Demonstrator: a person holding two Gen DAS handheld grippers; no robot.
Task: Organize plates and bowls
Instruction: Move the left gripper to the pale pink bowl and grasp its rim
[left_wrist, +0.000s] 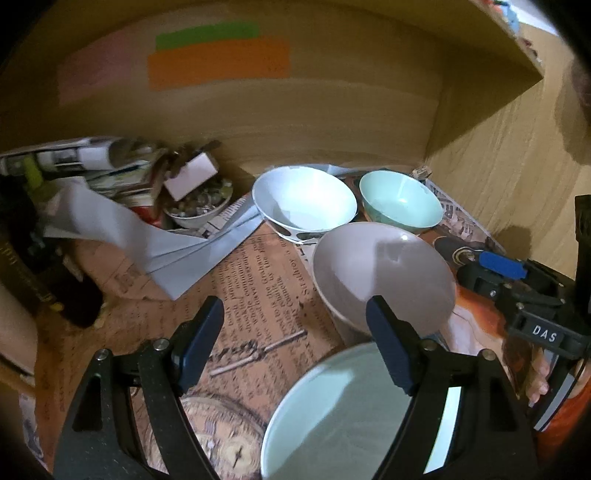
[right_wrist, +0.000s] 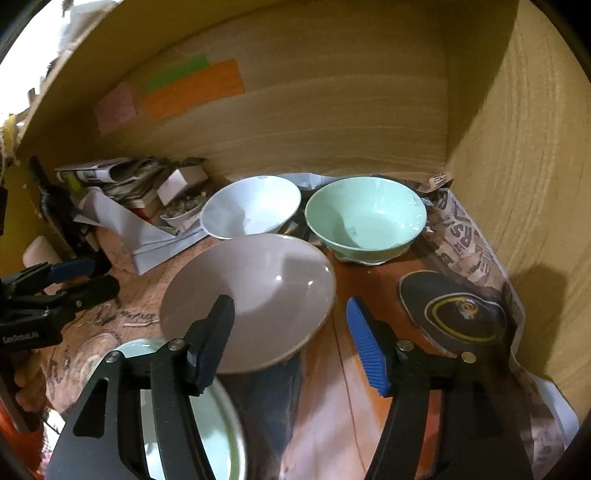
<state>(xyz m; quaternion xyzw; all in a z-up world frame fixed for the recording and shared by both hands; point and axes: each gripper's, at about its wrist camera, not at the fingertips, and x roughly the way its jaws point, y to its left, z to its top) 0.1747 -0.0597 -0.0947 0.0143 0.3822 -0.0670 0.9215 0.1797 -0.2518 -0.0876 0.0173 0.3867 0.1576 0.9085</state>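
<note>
Inside, both claws, left (left_wrist: 295, 343) and right (right_wrist: 291, 343), hang released; the grey ceramic bowl (right_wrist: 255, 295) sits upright, wooden wall (right_wrist: 517, 184) near right.

a grey bowl (right_wrist: 255, 295), a mint-green bowl (right_wrist: 365, 218) and a white bowl (right_wrist: 251, 206) with dark spots outside stand on brown old-newsprint paper (left_wrist: 255, 280). orange (left_wrist: 218, 61), green (left_wrist: 207, 34) and pink (left_wrist: 96, 70) strips mark the tan wood-grain wall (right_wrist: 332, 122). a pale green plate (left_wrist: 340, 417).
</note>
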